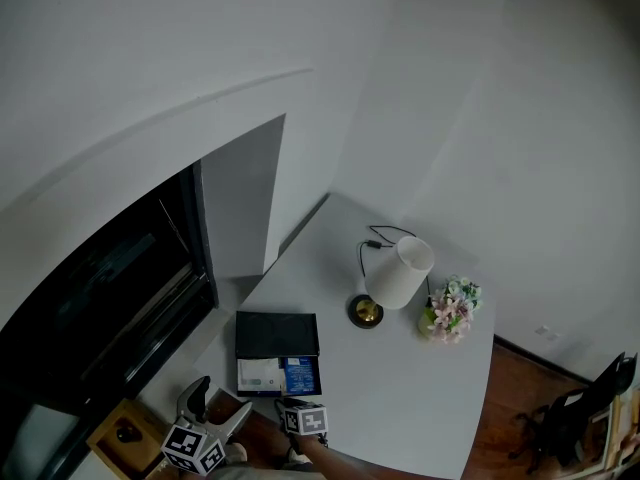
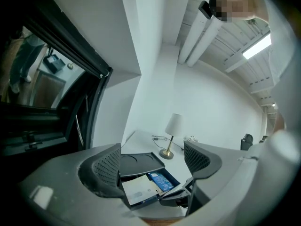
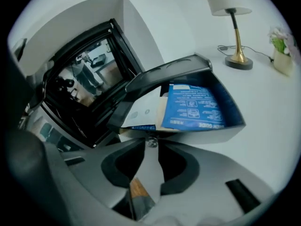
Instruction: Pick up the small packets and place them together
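A dark box [image 1: 277, 335] lies open near the table's front edge, its lid [image 3: 164, 74] tipped back. Inside it lie a white packet [image 1: 260, 376] [image 3: 143, 109] and a blue packet [image 1: 300, 375] [image 3: 195, 106] side by side. My right gripper [image 1: 287, 405] [image 3: 150, 145] is at the box's front right corner, jaws nearly together, tips pinching the box's near wall [image 3: 207, 132]. My left gripper [image 1: 218, 403] [image 2: 153, 161] hangs off the box's front left, open, with nothing between its fingers. Past them I see the white packet [image 2: 138, 189] and the blue packet [image 2: 162, 180].
On the grey table [image 1: 400, 388] stand a white-shaded lamp [image 1: 398, 273] with a black cable [image 1: 385, 233] and a small pot of flowers [image 1: 450, 310]. A dark window [image 1: 110, 298] runs along the left. A wooden box [image 1: 125, 433] sits below left, a chair [image 1: 570, 418] far right.
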